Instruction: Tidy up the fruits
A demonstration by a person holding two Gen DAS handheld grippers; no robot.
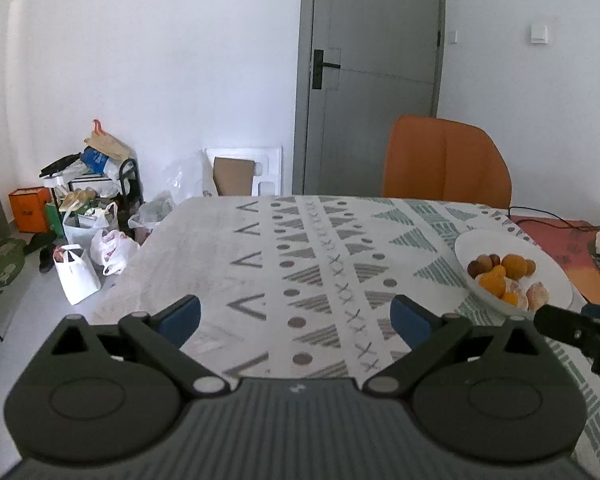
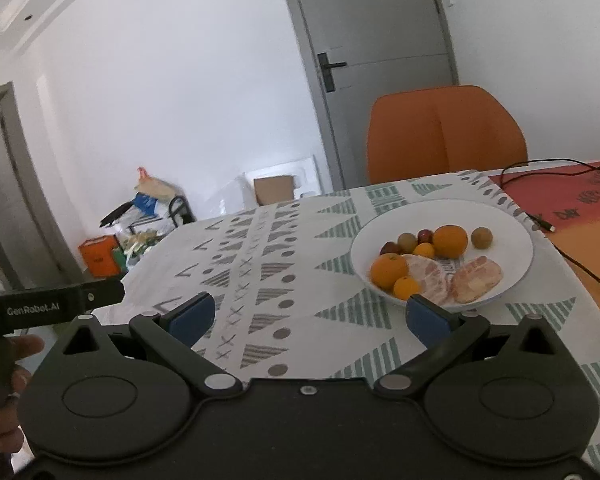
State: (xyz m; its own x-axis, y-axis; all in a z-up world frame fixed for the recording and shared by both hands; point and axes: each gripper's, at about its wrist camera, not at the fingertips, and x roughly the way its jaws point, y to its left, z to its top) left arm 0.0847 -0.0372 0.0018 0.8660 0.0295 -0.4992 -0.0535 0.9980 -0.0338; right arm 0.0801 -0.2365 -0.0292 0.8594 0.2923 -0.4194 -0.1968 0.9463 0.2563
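So at this point all the fruit was sitting together in the white plate (image 2: 512, 280) on the patterned tablecloth (image 2: 300, 280), over toward my right side. There were two big oranges (image 2: 450, 241), a couple of small ones (image 2: 406, 287), some little brown and reddish round fruits (image 2: 407, 241) along the back, and two peeled pinkish pieces (image 2: 476, 279) at the front edge. Nothing lay loose on the cloth that I could see.

My right gripper (image 2: 310, 314) hung just short of the plate's near rim, fingers spread wide, nothing between them. My left gripper (image 1: 296, 316) was over bare cloth, also spread wide and empty, with the plate off to its right.

Honestly that layout could fit either end of the job: fruit gathered in the plate as the finished result, or a mixed heap waiting to be sorted by kind. I couldn't tell which from that alone.

If you're picking from a pile like that, my tips: go for an outer piece so the fingers don't knock its neighbours, come in from above with the fingers either side of the widest part, and close gently. Round ones will roll, and those peeled pieces looked soft, so they'd squash or tear easily. The plate might slide on the cloth too.
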